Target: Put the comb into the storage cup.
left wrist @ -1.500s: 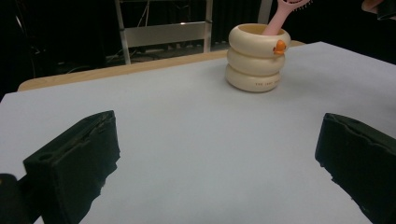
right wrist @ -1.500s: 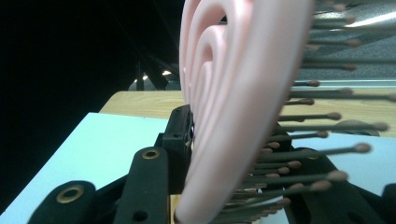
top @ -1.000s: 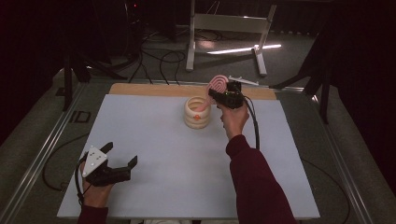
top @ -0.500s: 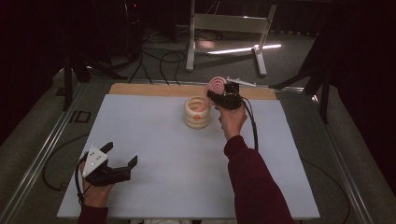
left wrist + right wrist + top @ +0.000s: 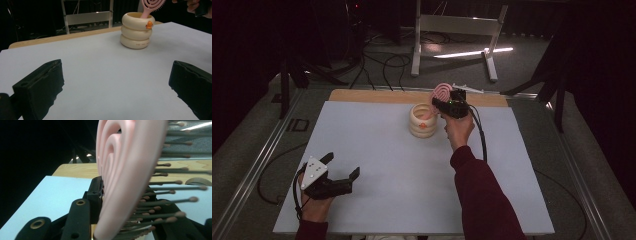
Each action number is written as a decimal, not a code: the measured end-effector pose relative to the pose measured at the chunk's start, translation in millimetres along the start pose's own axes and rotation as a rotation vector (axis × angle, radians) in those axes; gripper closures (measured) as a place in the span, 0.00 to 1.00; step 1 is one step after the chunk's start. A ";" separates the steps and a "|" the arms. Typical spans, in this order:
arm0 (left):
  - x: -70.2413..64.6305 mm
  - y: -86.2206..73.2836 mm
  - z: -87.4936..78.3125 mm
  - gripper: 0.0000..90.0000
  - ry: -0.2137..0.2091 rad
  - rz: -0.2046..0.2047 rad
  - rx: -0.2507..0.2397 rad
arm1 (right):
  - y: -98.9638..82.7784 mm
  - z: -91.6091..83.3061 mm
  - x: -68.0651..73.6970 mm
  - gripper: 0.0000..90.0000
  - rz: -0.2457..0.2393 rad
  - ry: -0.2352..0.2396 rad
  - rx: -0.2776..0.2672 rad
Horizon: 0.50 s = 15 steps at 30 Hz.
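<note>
Little has shifted over the past second: the right gripper holds its place beside the cream ringed cup at the far side of the white mat, and the pink hairbrush stands in much the same tilt as before, while the left gripper has not stirred from the near left corner. Seen along its own jaws, the right gripper has them closed against the brush head, one black jaw flat to the pink ribbed back and the other set among the bristles. From the left gripper view, the brush leans with its handle down inside the cup, its head rising above the rim near a small orange figure perched on the cup's edge. The left gripper rests with jaws spread wide and nothing between them, well apart from the cup. The step in hand appears to be seating the brush in the cup, or drawing it out; the frames do not settle which. Either way, the next move calls for a steady vertical line, since a sideways pull on the leaning handle could tip the cup, which nothing holds in place.
</note>
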State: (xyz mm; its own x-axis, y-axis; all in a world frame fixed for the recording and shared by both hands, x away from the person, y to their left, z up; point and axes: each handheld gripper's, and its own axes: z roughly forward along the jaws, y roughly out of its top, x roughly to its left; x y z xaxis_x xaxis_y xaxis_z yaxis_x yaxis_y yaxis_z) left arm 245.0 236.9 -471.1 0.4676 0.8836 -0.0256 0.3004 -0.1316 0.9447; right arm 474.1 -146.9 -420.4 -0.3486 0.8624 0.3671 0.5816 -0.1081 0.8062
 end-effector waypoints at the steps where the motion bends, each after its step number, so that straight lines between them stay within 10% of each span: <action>1: 0.0 -0.1 0.0 0.01 0.000 -0.001 0.000 | -0.2 0.3 0.2 0.71 0.002 -0.001 0.002; 15: 0.5 0.1 -0.5 0.01 0.000 -0.001 0.000 | -2.5 4.9 4.2 0.71 0.000 -0.003 0.004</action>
State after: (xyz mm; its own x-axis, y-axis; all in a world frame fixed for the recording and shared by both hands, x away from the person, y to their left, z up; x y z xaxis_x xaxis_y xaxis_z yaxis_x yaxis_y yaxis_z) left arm 244.8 237.6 -470.9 0.4669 0.8839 -0.0266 0.3005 -0.1304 0.9448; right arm 474.8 -140.6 -423.2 -0.3460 0.8639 0.3660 0.5843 -0.1067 0.8045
